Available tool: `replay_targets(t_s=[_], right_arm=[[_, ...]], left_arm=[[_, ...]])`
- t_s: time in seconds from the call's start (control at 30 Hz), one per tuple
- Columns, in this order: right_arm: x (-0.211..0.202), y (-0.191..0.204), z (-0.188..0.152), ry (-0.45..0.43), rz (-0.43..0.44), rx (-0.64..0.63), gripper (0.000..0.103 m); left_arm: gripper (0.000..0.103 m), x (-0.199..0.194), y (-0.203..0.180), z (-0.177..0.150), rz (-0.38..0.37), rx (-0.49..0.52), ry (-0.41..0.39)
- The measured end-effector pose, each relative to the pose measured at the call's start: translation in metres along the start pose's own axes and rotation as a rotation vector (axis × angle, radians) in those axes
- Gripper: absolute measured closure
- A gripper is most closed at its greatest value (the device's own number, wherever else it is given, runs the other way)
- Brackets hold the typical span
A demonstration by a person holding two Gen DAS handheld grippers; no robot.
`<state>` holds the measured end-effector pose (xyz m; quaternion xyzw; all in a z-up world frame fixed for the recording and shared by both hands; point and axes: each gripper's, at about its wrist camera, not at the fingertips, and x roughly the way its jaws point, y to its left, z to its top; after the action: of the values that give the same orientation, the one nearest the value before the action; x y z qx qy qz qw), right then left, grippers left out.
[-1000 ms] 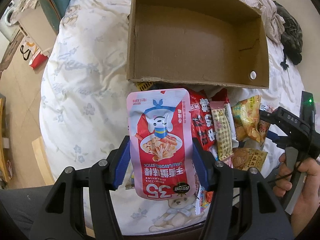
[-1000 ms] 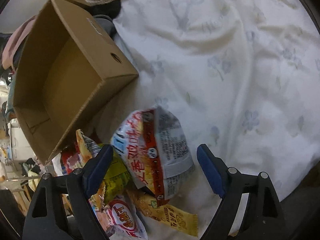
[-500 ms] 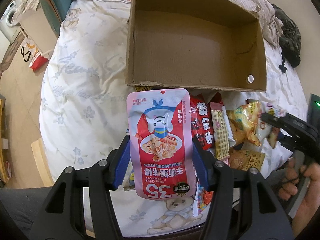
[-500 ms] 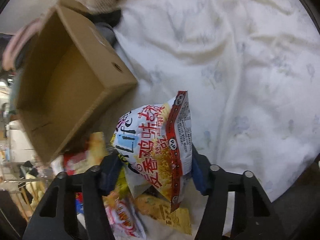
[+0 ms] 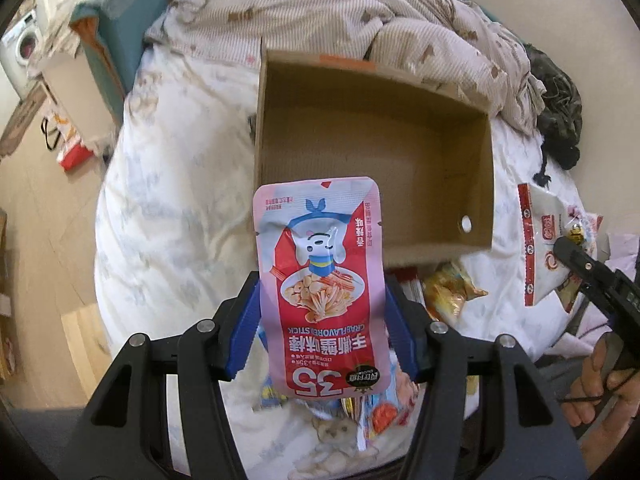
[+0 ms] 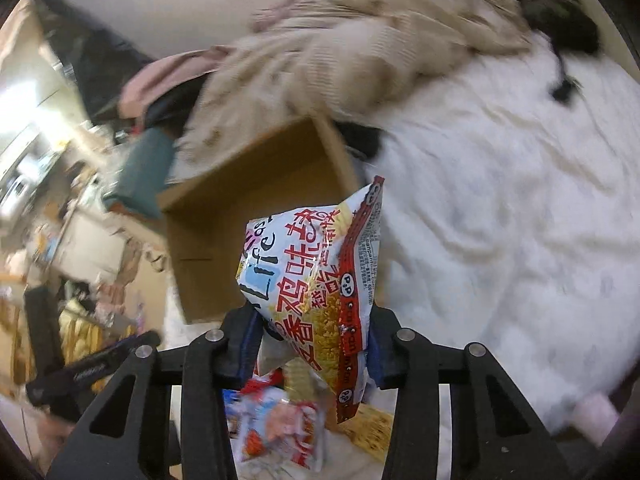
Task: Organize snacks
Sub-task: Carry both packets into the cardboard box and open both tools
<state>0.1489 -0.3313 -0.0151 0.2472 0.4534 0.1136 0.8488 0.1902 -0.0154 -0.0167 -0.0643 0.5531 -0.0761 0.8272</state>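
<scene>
Left claw (image 5: 322, 320) pinching crab stick pouch (image 5: 320, 280); right claw (image 6: 312, 344), jaws just closing, pinching chicken snack bag (image 6: 316, 288) – slick foil may slip short of cardboard box (image 5: 376, 152), landing on bed (image 5: 168, 208).

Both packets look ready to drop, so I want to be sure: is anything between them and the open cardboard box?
Nothing visible. The box is open-topped and looks empty; the pink crab stick pouch in the left gripper and the chicken snack bag in the right gripper have open space before it.

Two snack packs lifted above an empty box

Pink crab-stick pouch (image 5: 322, 284) hangs upright; white chicken-flavour bag (image 6: 320, 280) tilts; open cardboard box (image 5: 374, 152) lies on bed, loose snacks (image 5: 452, 292) beside it.
</scene>
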Motion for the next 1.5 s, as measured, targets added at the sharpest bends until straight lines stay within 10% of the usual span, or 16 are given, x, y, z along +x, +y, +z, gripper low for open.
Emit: replay_targets(t_s=[0.43,0.9,1.03,1.2,1.5], right_arm=[[0.117,0.003,0.042,0.15,0.079,-0.027,0.058],[0.142,-0.001,0.037,0.187,0.058,-0.051,0.054],[0.139,-0.003,0.037,0.155,0.034,-0.039,0.052],[0.129,0.002,0.04,0.116,0.032,-0.065,0.022],[0.114,0.017,0.038,0.069,0.017,-0.133,0.021]], left_arm=[[0.048,0.061,-0.02,0.057,0.059,0.038,-0.008],[0.047,0.082,-0.031,0.059,0.135,0.109,-0.053],[0.018,0.07,-0.03,0.056,0.104,0.094,-0.088],[0.012,0.061,-0.026,0.053,0.096,0.075,-0.112],[0.012,0.051,-0.016,0.044,0.11,0.061,-0.128]])
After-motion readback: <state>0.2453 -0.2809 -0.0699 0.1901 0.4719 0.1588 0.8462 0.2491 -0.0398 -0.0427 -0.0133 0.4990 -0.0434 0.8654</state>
